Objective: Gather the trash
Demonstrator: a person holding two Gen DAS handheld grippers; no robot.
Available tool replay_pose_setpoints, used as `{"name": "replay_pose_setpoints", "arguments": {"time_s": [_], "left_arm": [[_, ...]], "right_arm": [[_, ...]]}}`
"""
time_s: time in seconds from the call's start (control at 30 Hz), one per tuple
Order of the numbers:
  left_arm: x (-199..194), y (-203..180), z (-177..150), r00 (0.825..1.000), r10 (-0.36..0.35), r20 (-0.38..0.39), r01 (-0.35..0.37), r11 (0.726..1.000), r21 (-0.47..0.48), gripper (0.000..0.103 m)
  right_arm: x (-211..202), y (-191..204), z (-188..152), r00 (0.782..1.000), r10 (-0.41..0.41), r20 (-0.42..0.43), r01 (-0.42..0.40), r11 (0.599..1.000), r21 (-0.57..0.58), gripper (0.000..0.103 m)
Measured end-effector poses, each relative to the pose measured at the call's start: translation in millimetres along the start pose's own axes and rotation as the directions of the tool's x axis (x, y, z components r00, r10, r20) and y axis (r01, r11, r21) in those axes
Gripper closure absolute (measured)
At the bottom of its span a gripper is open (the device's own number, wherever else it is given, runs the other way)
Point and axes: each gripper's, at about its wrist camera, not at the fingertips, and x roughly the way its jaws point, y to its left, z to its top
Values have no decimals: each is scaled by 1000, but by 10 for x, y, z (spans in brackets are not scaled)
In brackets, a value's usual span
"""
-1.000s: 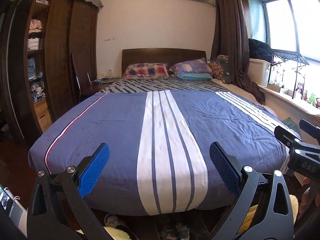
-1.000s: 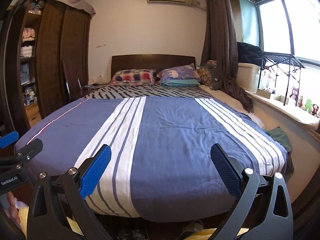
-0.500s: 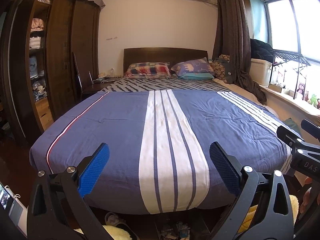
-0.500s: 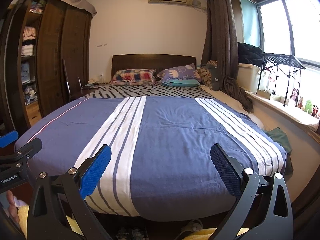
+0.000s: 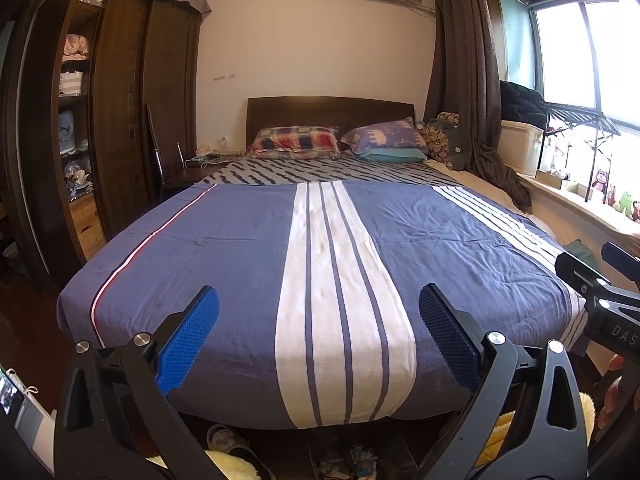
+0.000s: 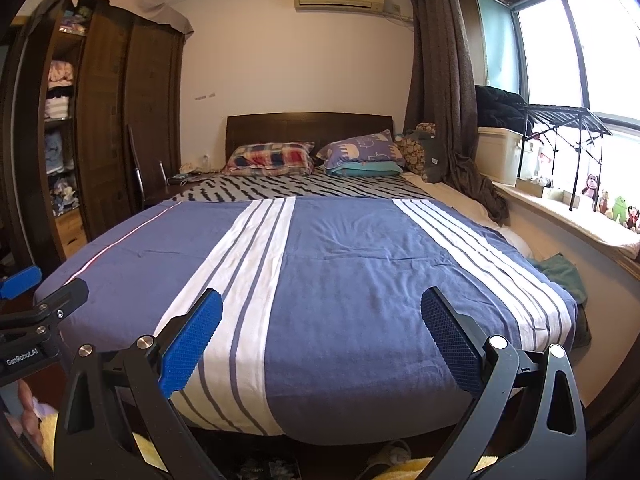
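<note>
My left gripper [image 5: 318, 312] is open and empty, held at the foot of a bed with a blue and white striped cover [image 5: 240, 248]. My right gripper [image 6: 322, 316] is also open and empty, beside it on the right, facing the same bed cover [image 6: 360, 264]. The right gripper's body shows at the right edge of the left wrist view [image 5: 600, 300], and the left gripper's body shows at the left edge of the right wrist view [image 6: 36, 320]. No trash is plainly visible on the bed. Small unclear items lie on the floor under the bed's foot [image 5: 352, 460].
Two pillows [image 5: 298, 142] lie at the headboard. A dark wardrobe [image 5: 120, 120] with open shelves stands left. A window sill [image 6: 580, 216] with toys, a white box [image 6: 500, 152] and a curtain [image 6: 448, 92] are right. A green cloth [image 6: 564, 272] lies beside the bed. Slippers [image 5: 224, 440] lie below.
Both views have tilted slightly upward, so the bed sits a little lower in frame. Both grippers stay open and empty.
</note>
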Motion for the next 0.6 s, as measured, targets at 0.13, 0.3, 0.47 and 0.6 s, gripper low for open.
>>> {"name": "replay_pose_setpoints", "arguments": {"time_s": [0.13,0.3,0.47,0.6], "left_arm": [[-3,24,1,1000,6,4,-6,1000,-2,8],[-15,44,10,1000,7,11,-7,1000,-11,8],[-5,37,19,1000,0,9,0,1000,-13,8],[-4,39,24,1000,-3,10,3,1000,-14,8]], "right_arm": [[17,14,-3,1000,4,-6,-4,1000,-1,3],[21,6,-5,1000,9,-7,-9,1000,4,3],[32,12,1,1000,8,-8,-8,1000,4,3],[29,16,2,1000,9,-8,-9,1000,4,3]]}}
